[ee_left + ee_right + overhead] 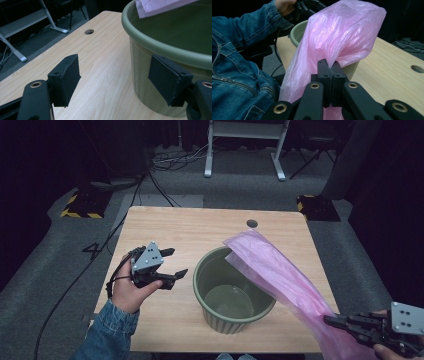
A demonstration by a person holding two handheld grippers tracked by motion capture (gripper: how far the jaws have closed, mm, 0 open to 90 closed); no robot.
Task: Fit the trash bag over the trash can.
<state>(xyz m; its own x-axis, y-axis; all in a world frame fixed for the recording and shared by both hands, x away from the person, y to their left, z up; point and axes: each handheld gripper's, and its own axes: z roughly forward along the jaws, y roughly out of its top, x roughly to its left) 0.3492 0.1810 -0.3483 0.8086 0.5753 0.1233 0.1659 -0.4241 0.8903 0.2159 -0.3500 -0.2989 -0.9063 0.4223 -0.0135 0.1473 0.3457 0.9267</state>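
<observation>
Leftmost, left gripper above tabletop, jaws wide, empty, just beside pot. Centre: pot upright on tabletop. Rightward, bag draped from pot's rim to right gripper, jaws pinched tight on it.

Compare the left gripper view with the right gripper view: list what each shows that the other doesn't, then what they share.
Left gripper view alone: the open left gripper beside the bin's outer wall, and a white frame leg on the floor. Right gripper view alone: the right gripper shut on the bag, and a denim sleeve. Both: green bin, pink bag, wooden table with its hole.
</observation>
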